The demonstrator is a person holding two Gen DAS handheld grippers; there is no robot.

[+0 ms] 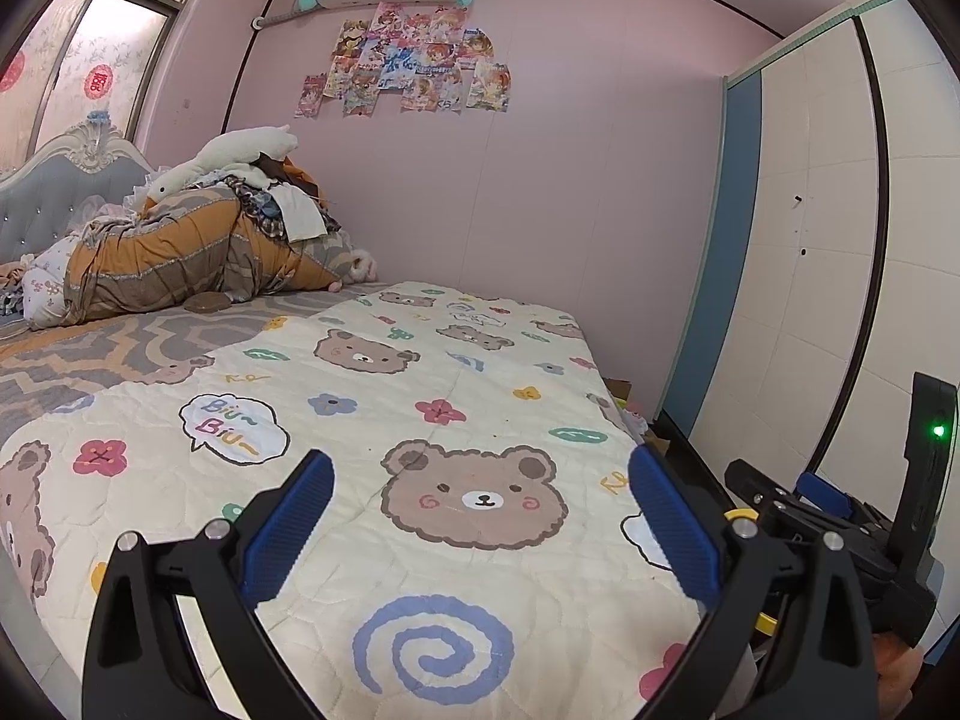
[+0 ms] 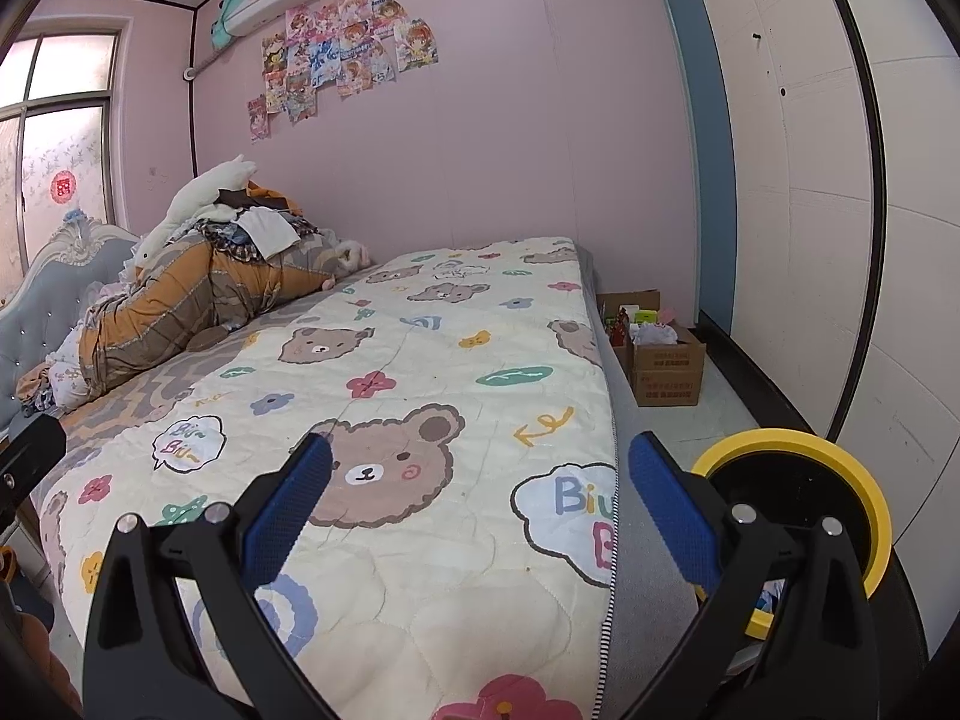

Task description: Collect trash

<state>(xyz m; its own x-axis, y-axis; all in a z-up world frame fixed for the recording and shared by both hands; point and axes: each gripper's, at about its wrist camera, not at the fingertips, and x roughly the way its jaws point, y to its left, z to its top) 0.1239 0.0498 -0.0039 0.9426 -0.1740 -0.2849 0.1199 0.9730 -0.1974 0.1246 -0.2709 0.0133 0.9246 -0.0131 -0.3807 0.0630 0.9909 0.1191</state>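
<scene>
Pink walls enclose the room; a white panelled wardrobe with a blue side strip fills the right side. Against the wall stands a bed under a cream quilted cover printed with brown bears and flowers. At its head end: a grey tufted headboard and a heap of orange-grey bedding topped with clothes and a white plush toy.

On the floor between the bed's foot and the wardrobe sits an open brown cardboard box with bottles and packets in it. No distinct piece of trash can be picked out on the bed; the box contents are the only loose items seen, too small to identify.

Beside the right gripper, low right, a black round bin with a yellow rim, partly hidden behind the finger.

Left gripper: black frame, blue ribbed pads spread wide, nothing between them, above the quilt. Right gripper: pads likewise wide apart and holding nothing, over the bed's foot-end edge.
</scene>
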